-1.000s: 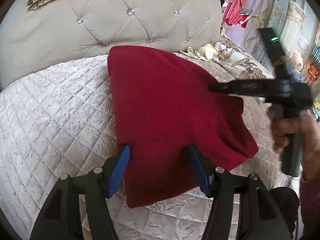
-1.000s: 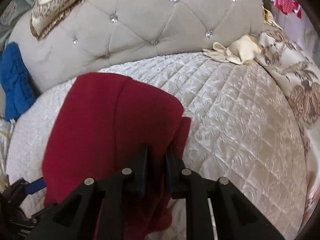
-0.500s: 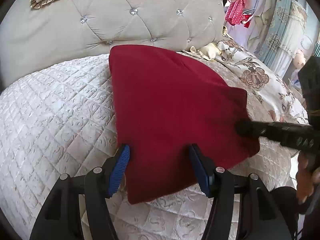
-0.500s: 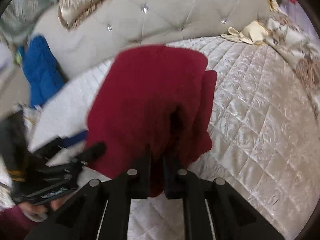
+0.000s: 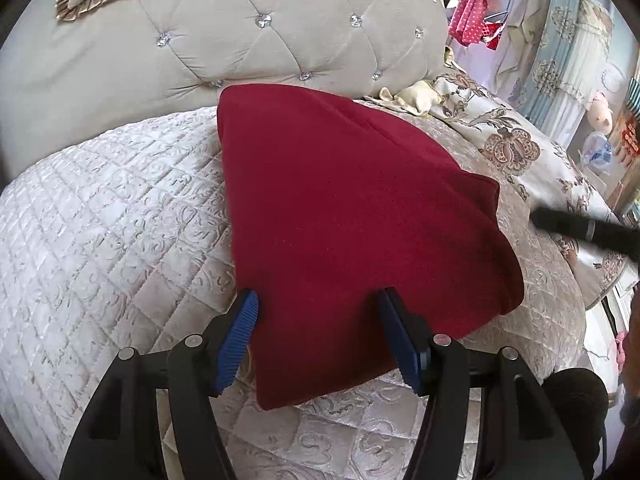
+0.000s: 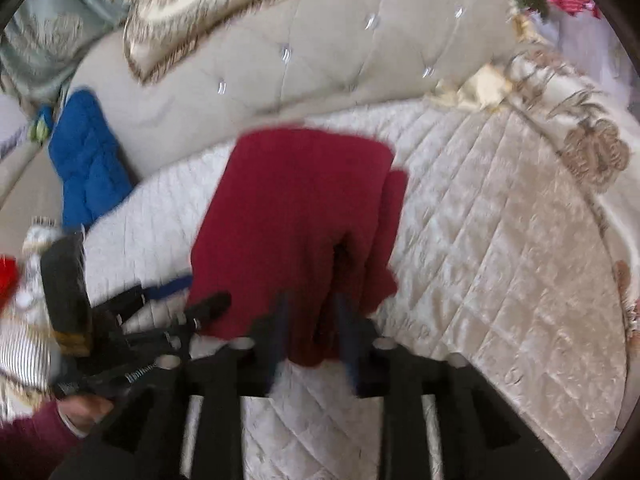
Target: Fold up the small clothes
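Observation:
A folded dark red garment (image 5: 344, 224) lies flat on the quilted cream bedspread (image 5: 100, 220). My left gripper (image 5: 318, 316) is open, its blue-padded fingers straddling the garment's near edge without pinching it. In the right wrist view the same red garment (image 6: 296, 216) lies in front of my right gripper (image 6: 312, 320), which is open, its fingers apart at the garment's near right corner; the view is motion-blurred. The right gripper's black finger shows at the right edge of the left wrist view (image 5: 580, 228).
A tufted beige headboard (image 5: 260, 40) with a fringed pillow (image 6: 208, 8) stands behind the bed. A blue quilted item (image 6: 84, 160) lies at the left. A floral duvet (image 5: 532, 160) and a cream cloth (image 5: 412, 94) lie at the right.
My right gripper brought the garment's right side across and down, then opened and let go, drawing back to the right. The garment now lies flat. My left gripper stayed open in place.

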Tool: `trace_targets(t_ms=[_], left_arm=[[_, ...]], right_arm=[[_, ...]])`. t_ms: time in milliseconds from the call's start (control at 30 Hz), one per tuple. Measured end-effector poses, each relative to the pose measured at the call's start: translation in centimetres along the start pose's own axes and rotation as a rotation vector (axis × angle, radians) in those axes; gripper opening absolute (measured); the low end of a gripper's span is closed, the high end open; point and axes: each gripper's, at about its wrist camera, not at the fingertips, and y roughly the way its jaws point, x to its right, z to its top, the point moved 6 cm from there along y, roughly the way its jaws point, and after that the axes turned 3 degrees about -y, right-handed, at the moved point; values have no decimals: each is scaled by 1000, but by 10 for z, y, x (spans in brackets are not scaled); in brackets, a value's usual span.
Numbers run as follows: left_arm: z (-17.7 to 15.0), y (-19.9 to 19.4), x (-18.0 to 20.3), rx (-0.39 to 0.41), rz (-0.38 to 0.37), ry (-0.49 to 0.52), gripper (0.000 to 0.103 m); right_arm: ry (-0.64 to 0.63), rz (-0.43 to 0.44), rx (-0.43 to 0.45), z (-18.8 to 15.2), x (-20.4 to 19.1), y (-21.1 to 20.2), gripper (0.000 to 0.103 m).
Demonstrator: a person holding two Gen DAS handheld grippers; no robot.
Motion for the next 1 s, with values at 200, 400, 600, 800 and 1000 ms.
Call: trace_targets(t_ms=[200, 400, 600, 800, 1000], left_arm=[[1, -1, 0, 0, -3, -2, 41], [11, -15, -9, 20, -88, -65, 41], [32, -3, -28, 10, -153, -190, 41], [43, 28, -36, -69, -208, -274, 50], [44, 55, -36, -107, -250, -320, 56]], right_arm=[[102, 28, -62, 22, 14, 56, 63], [44, 19, -71, 11, 31, 62, 20], [42, 25, -62, 4, 37, 66, 24], [149, 65, 15, 20, 57, 73, 88], [218, 214, -26, 22, 63, 118, 88]])
